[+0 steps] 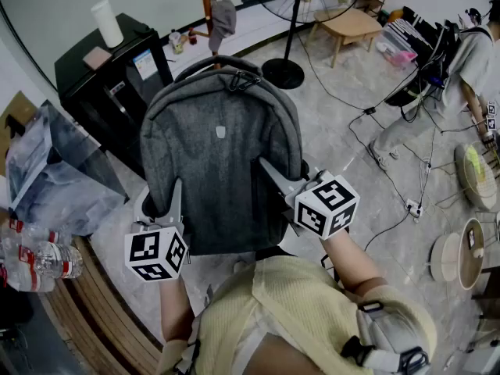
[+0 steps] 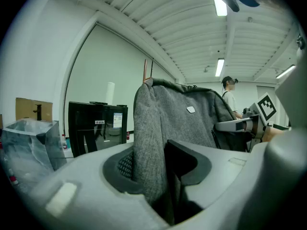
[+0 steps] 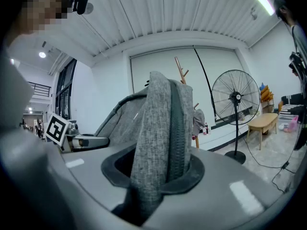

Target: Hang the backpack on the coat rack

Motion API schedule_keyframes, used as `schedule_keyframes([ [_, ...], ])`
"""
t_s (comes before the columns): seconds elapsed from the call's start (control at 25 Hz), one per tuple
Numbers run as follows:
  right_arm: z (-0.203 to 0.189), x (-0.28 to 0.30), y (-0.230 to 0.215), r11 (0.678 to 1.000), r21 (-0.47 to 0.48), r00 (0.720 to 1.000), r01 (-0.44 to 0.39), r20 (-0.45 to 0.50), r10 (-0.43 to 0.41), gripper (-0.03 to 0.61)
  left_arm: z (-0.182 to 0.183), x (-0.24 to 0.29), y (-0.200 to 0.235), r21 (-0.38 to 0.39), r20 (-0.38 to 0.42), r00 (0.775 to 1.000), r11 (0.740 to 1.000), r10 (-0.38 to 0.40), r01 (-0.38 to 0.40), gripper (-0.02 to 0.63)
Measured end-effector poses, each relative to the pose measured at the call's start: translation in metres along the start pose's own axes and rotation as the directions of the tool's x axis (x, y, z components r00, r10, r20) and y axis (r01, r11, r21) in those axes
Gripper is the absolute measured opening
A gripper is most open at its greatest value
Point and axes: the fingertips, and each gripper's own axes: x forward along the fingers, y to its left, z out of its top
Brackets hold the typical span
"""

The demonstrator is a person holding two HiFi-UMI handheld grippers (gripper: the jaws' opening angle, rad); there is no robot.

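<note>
A grey fabric backpack [image 1: 220,151] hangs in the air between both grippers, its front face with a small badge toward me and its top handle [image 1: 234,73] pointing away. My left gripper [image 1: 173,203] is shut on the bag's left edge [image 2: 148,147]. My right gripper [image 1: 275,180] is shut on its right, zippered edge [image 3: 163,143]. The wooden coat rack [image 1: 206,6] stands beyond the bag's top with a grey cap [image 1: 223,18] on one peg. In the right gripper view the coat rack [image 3: 182,75] shows just behind the backpack.
A black cabinet [image 1: 109,76] stands left of the rack. A plastic bag [image 1: 47,178] and water bottles [image 1: 39,260] lie at the left. A standing fan [image 1: 289,30] is right of the rack, with a wooden stool [image 1: 348,26], floor cables and another person [image 1: 461,76] farther right.
</note>
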Motion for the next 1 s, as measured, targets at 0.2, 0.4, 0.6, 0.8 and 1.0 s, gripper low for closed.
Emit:
schedule_keyframes([
  [0.2,-0.001,0.009,-0.013,1.000,0.011,1.000,0.004,-0.011,-0.004,0.117,-0.001,0.014,-0.001,0.012,-0.012,1.000,1.000,0.009,-0.009,0.156],
  [0.4,0.000,0.021,-0.029,0.999,0.034,1.000,-0.002,-0.015,0.003,0.118,0.000,0.032,-0.001,0.011,-0.025,1.000,1.000,0.009,-0.009,0.155],
  [0.6,0.012,0.039,-0.043,0.998,-0.008,0.998,-0.055,0.004,0.055,0.118,0.011,0.051,0.004,-0.010,-0.011,1.000,1.000,0.003,-0.003,0.147],
  [0.8,0.025,0.057,-0.059,0.993,-0.038,0.994,-0.111,0.007,0.111,0.106,0.023,0.072,0.005,-0.005,0.004,1.000,1.000,0.024,-0.024,0.143],
  [1.0,0.035,0.071,-0.085,0.995,-0.034,0.995,-0.096,0.024,0.097,0.109,0.035,0.096,-0.001,0.034,0.006,0.999,0.999,0.040,-0.040,0.144],
])
